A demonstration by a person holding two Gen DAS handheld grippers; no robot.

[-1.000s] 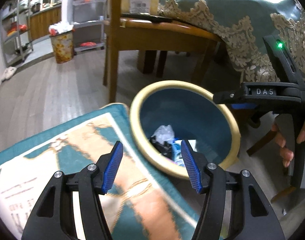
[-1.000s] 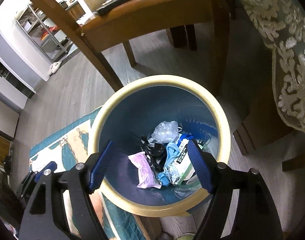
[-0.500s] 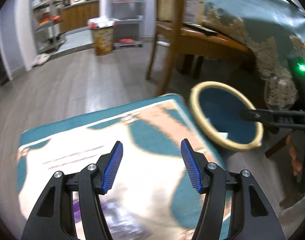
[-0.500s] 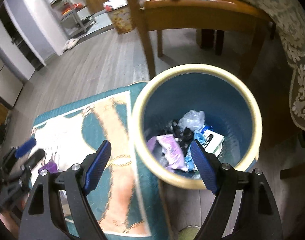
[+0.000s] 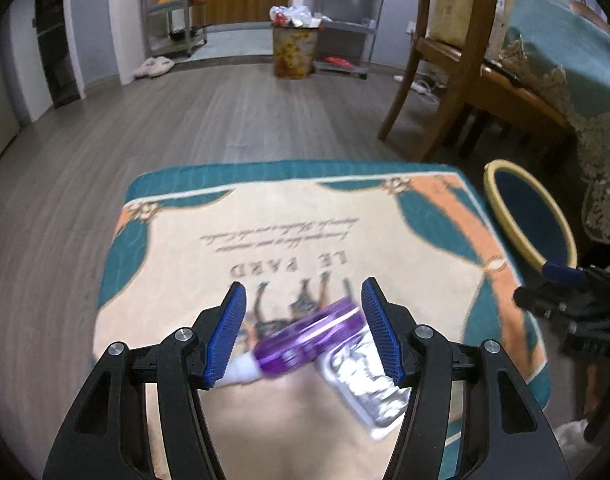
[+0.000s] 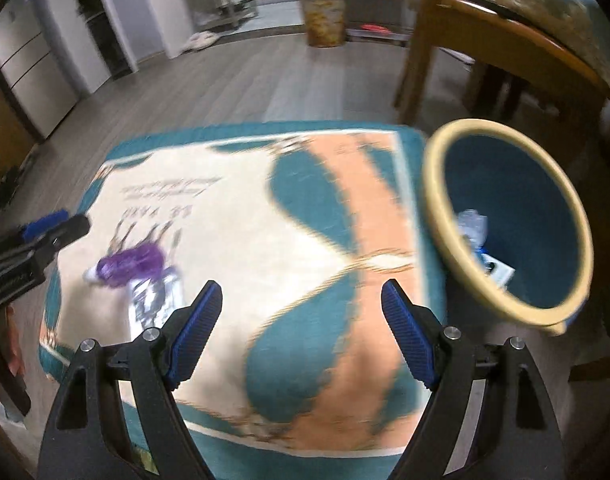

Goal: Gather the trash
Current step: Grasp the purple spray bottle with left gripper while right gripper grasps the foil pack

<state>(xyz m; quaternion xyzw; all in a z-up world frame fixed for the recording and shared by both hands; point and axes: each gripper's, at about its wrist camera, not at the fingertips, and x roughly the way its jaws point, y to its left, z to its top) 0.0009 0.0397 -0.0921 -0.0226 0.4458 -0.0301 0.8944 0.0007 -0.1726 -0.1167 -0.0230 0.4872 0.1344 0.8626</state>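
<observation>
A teal, cream and orange rug (image 5: 305,220) printed "LE PARD" lies on a grey wood floor (image 5: 209,120). A wooden chair (image 5: 445,56) stands at its far right corner, beside a counter draped in a green, lace-edged cloth (image 5: 565,60). Against the far wall are metal shelves (image 5: 345,20), an overfull patterned bin (image 5: 295,50) and a pair of pale slippers (image 5: 155,67).

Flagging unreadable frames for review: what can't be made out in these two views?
- Purple bottle: motion blur hides its label, left view.
- Silver pack: partly under the bottle, print smeared.
- Bin: its near wall hides most of the contents, right view.
- Rug script: blurred, both views.
</observation>
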